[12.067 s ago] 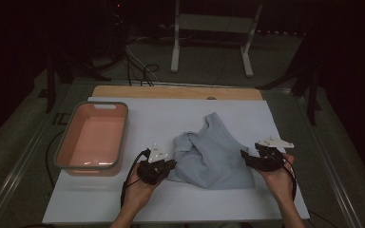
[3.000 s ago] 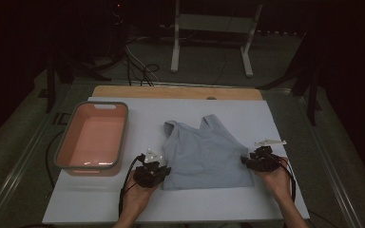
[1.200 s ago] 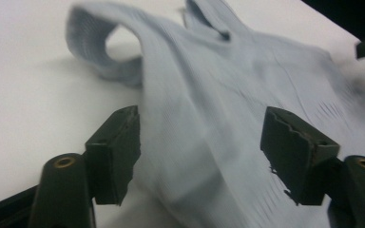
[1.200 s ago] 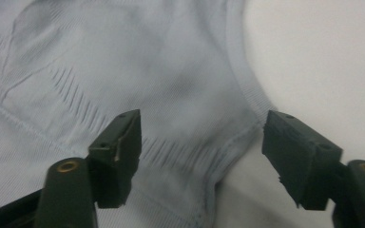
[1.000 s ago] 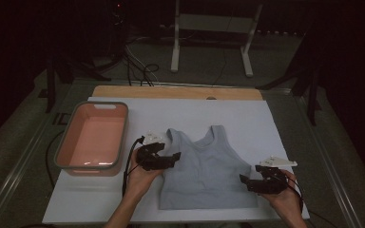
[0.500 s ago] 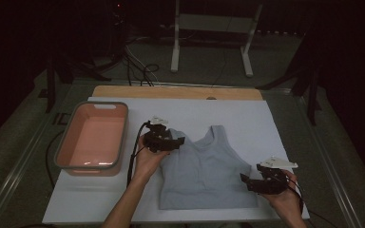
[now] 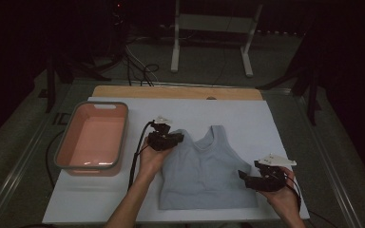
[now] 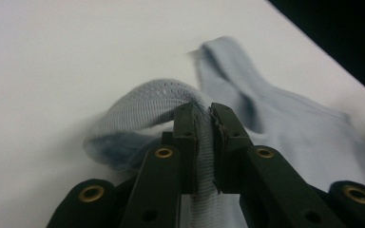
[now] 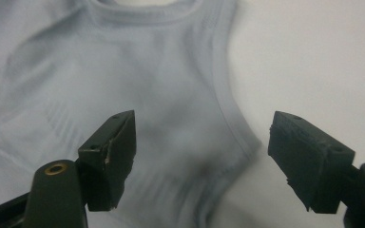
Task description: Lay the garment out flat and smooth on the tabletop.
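Observation:
A light blue tank top [image 7: 209, 175] lies flat on the white table [image 7: 266, 123], neck pointing away from me. My left gripper [image 7: 179, 138] is at the top's left shoulder strap. In the left gripper view its jaws have just been closing and now pinch the ribbed strap [image 8: 157, 97] between the pads, gripper [image 8: 204, 111] shut on it. My right gripper [image 7: 244, 176] rests by the top's lower right edge. In the right gripper view it [image 9: 202, 137] stands wide open over the cloth [image 9: 123, 71], touching nothing.
A pink tub [image 7: 92, 137] stands on the table's left side. A wooden board [image 7: 176, 91] lines the far edge. Beyond it, on the dark floor, are a white stand [image 7: 209, 23] and loose cables [image 7: 138, 61].
My left hand has moved away from me along the top's left edge to the shoulder strap, and its jaws have closed on the strap. The right hand has stayed put.

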`<state>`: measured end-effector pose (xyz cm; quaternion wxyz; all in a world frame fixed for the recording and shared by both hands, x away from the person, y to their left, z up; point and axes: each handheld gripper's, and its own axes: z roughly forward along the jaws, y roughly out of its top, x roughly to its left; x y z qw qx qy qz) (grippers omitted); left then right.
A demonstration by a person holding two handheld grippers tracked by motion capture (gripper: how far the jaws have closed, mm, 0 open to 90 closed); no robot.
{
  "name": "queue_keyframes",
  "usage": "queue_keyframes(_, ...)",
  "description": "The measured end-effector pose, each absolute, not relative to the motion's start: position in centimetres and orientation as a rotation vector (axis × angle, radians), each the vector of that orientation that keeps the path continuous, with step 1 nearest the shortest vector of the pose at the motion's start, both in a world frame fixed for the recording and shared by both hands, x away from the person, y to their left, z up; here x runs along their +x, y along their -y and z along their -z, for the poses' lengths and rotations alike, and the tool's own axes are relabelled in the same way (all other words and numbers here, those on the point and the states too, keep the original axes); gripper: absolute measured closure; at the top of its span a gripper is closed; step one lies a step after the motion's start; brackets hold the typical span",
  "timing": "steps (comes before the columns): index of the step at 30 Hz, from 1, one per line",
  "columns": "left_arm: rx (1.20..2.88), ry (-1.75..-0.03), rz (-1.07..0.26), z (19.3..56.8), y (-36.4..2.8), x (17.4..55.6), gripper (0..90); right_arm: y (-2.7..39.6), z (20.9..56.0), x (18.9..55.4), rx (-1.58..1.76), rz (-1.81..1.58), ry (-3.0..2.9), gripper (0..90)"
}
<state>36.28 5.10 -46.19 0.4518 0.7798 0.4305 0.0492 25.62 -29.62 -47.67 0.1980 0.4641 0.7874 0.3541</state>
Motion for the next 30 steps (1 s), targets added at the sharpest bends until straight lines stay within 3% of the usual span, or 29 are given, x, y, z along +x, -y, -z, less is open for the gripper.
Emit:
queue_keyframes(6, 1.942, -0.94, -0.139, 45.2, -3.8, 33.1, 82.9, 27.9, 46.3, 26.7, 1.241, -1.05, -2.194, 27.5)
queue_keyframes(15, 2.032, -0.835, -0.186, 47.0, -2.2, 28.8, 82.3, 24.7, 44.7, 27.9, 1.181, -1.138, -2.198, 37.0)
queue_keyframes(26, 2.072, -0.782, -0.179, 48.8, -1.5, 26.6, 82.2, 19.8, 45.3, 29.3, 1.125, -1.192, -2.302, 51.6)
queue_keyframes(30, 2.08, -0.776, -0.169, 49.1, -1.5, 26.5, 82.0, 18.4, 46.0, 29.9, 1.14, -1.219, -2.363, 53.2)
